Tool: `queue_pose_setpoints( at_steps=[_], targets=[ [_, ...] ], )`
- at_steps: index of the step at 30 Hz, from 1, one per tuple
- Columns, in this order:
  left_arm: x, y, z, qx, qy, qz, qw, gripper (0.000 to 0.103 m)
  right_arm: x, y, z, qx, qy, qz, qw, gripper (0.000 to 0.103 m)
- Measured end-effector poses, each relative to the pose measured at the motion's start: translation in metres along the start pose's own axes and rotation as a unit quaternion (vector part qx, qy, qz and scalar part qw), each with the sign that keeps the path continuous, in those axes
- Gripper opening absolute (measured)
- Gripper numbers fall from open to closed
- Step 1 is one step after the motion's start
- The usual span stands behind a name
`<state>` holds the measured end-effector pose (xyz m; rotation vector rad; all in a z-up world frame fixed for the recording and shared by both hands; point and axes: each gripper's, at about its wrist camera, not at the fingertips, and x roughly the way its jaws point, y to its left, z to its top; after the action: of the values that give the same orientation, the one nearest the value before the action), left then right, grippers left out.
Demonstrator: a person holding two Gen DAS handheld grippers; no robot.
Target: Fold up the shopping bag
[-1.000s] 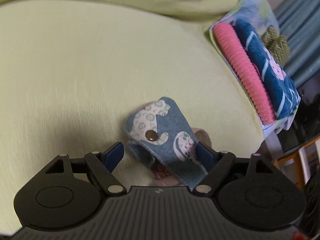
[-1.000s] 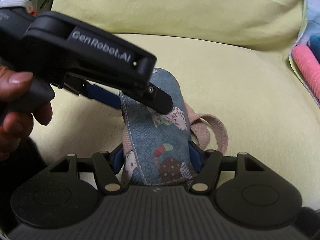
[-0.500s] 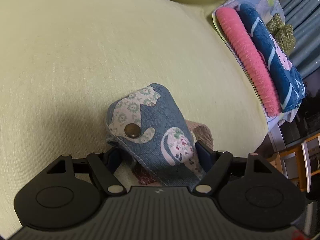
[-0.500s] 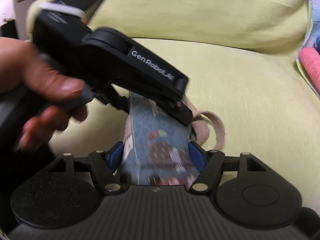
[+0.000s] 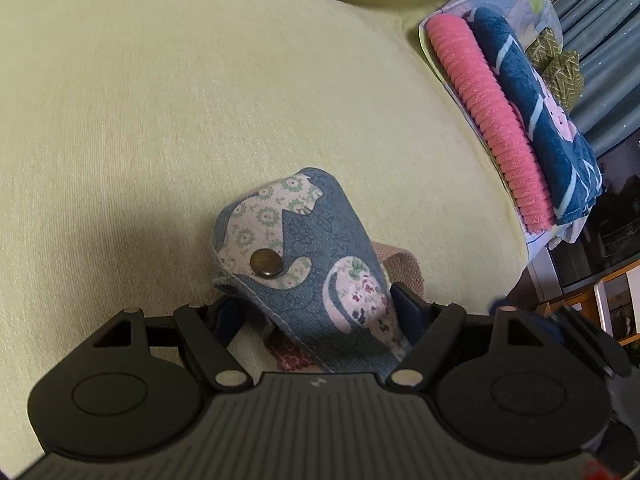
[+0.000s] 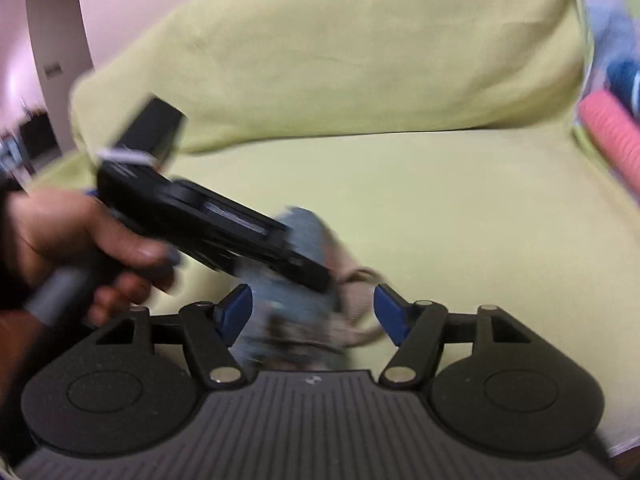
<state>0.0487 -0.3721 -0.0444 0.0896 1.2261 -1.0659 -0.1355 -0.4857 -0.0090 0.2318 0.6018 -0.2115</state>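
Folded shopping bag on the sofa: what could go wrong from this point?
1. The right gripper stands open, so the folded bag hangs on the left gripper alone; a weak pinch could drop it onto the sofa cushion.
2. The snap button holds the roll shut; a tug might pop it and undo the fold.
3. The loose strap lies between the right gripper's fingers and may snag.

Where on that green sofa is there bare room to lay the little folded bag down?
The seat cushion is bare left of and beyond the folded bag, up to the back cushion. It is crowded at the right edge, where the pink towel and blue towel lie stacked.
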Motion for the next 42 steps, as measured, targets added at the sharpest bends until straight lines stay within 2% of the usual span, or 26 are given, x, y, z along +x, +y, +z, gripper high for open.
queue_pose_setpoints(
  at_steps=[3, 4, 6, 11, 13, 15, 17, 20, 22, 24, 26, 29, 32, 36, 39, 42],
  targets=[
    [-0.001, 0.002, -0.001, 0.001, -0.003, -0.002, 1.0000, 0.077, 0.025, -0.020, 0.003, -0.005, 0.021, -0.028, 0.999, 0.065],
    [-0.001, 0.002, -0.001, 0.001, -0.003, -0.003, 1.0000, 0.077, 0.034, -0.023, 0.004, -0.011, 0.032, -0.028, 0.999, 0.065],
    [-0.001, 0.002, 0.000, 0.002, -0.002, -0.003, 1.0000, 0.077, 0.022, -0.006, -0.016, -0.023, 0.049, -0.025, 0.998, 0.064],
    [0.000, 0.000, 0.000, 0.007, -0.002, 0.000, 1.0000, 0.077, 0.053, -0.019, 0.002, -0.037, 0.094, -0.014, 0.995, 0.063],
    [0.001, 0.000, 0.001, 0.009, -0.002, 0.001, 1.0000, 0.077, 0.060, -0.023, 0.005, -0.061, 0.102, -0.012, 0.993, 0.067],
    [0.001, -0.001, 0.001, 0.010, -0.002, 0.000, 0.9999, 0.077, 0.064, -0.030, 0.008, -0.074, 0.108, -0.015, 0.991, 0.078],
    [0.001, -0.001, 0.001, 0.012, -0.002, 0.000, 0.9999, 0.077, 0.065, -0.037, 0.011, -0.084, 0.117, -0.020, 0.989, 0.077],
    [0.002, -0.001, 0.002, 0.011, -0.003, -0.003, 0.9999, 0.077, 0.058, -0.034, 0.011, -0.119, 0.115, -0.054, 0.985, 0.077],
    [0.002, -0.003, 0.002, 0.013, -0.004, 0.000, 0.9999, 0.077, 0.046, -0.023, 0.005, -0.132, 0.106, -0.077, 0.983, 0.072],
    [0.002, -0.003, 0.002, 0.016, -0.003, 0.000, 0.9999, 0.077, 0.044, -0.008, 0.003, -0.124, 0.105, -0.074, 0.984, 0.055],
    [0.002, -0.004, 0.002, 0.018, -0.006, 0.001, 0.9998, 0.077, 0.048, -0.009, 0.000, -0.123, 0.102, -0.063, 0.985, 0.049],
    [0.000, -0.007, -0.003, 0.021, -0.025, 0.004, 0.9995, 0.076, 0.055, -0.015, 0.000, -0.120, 0.094, -0.061, 0.986, 0.053],
    [-0.003, -0.009, -0.016, 0.033, -0.060, 0.006, 0.9976, 0.075, 0.055, -0.013, -0.003, -0.118, 0.090, -0.079, 0.986, 0.051],
    [-0.007, -0.014, -0.027, 0.049, -0.095, 0.012, 0.9942, 0.075, 0.053, -0.021, -0.006, -0.075, 0.084, -0.104, 0.988, 0.055],
    [-0.006, -0.020, -0.028, 0.056, -0.105, 0.017, 0.9928, 0.074, 0.047, -0.021, -0.009, -0.061, 0.087, -0.128, 0.986, 0.055],
    [-0.002, -0.021, -0.026, 0.048, -0.108, 0.006, 0.9930, 0.074, 0.034, -0.026, -0.017, -0.045, 0.092, -0.141, 0.985, 0.054]
  ],
)
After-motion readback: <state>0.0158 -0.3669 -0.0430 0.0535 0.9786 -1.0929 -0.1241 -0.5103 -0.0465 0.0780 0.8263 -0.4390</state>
